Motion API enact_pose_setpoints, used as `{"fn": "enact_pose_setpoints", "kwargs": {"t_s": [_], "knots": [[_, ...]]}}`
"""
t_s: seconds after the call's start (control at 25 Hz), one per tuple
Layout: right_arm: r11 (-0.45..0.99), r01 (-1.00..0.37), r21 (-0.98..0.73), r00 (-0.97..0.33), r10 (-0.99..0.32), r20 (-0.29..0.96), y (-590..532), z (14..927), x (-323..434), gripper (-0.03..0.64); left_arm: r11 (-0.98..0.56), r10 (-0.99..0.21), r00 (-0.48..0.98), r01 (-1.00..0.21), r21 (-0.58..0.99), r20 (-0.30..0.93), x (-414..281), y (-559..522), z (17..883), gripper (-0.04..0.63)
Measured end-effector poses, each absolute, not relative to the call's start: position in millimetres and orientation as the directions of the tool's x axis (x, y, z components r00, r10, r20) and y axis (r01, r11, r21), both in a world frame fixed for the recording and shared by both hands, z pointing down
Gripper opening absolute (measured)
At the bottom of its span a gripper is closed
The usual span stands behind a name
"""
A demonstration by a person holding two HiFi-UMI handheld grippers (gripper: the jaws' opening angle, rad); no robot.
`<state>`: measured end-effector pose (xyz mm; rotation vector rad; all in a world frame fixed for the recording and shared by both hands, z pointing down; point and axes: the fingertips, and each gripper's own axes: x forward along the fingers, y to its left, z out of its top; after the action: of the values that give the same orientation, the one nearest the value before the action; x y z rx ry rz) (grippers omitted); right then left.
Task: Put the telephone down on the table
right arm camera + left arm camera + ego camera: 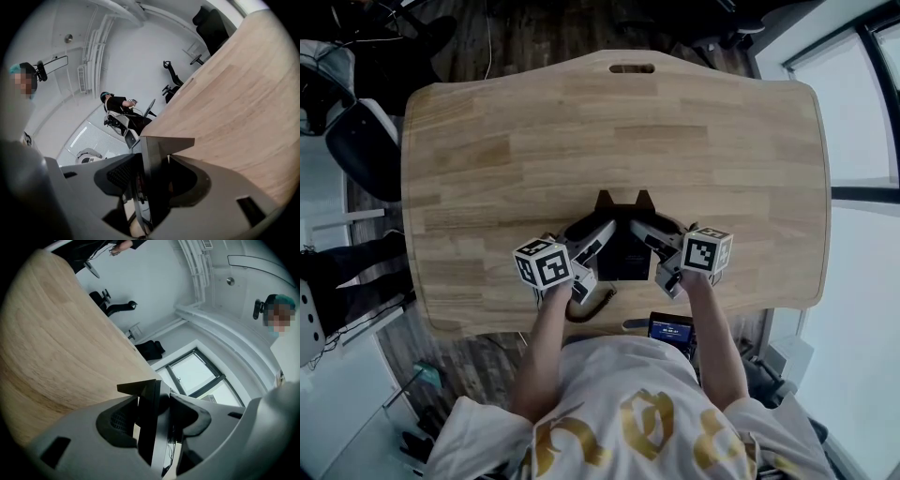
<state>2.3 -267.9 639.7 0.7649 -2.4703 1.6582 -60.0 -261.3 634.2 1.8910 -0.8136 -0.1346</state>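
Note:
A black telephone [623, 253] hangs just over the near middle of the wooden table [581, 122], held from both sides. My left gripper [596, 236] is shut on its left edge, and the right gripper [651, 234] is shut on its right edge. In the left gripper view the phone's dark body [149, 423] stands upright between the grey jaws. The right gripper view shows the same black edge [151, 178] clamped between its jaws. A dark coiled cord [592, 305] trails from the phone toward the table's near edge. I cannot tell whether the phone's underside touches the wood.
The table has a handle slot [631, 67] at its far edge. A chair [361, 141] stands off its left side. A small lit screen [670, 328] sits below the near edge. Windows [862, 112] run along the right. A seated person [117, 105] is far off.

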Motion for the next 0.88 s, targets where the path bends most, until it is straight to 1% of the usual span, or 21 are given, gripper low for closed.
{"fn": "enact_pose_setpoints", "kwargs": {"t_s": [0.88], "knots": [[0.261,-0.407,-0.875,-0.883,-0.355,0.305,-273,654,6,0.225,-0.227,-0.573,0.772,-0.472,0.852,0.275,-58,-266,646,0.196]]}}
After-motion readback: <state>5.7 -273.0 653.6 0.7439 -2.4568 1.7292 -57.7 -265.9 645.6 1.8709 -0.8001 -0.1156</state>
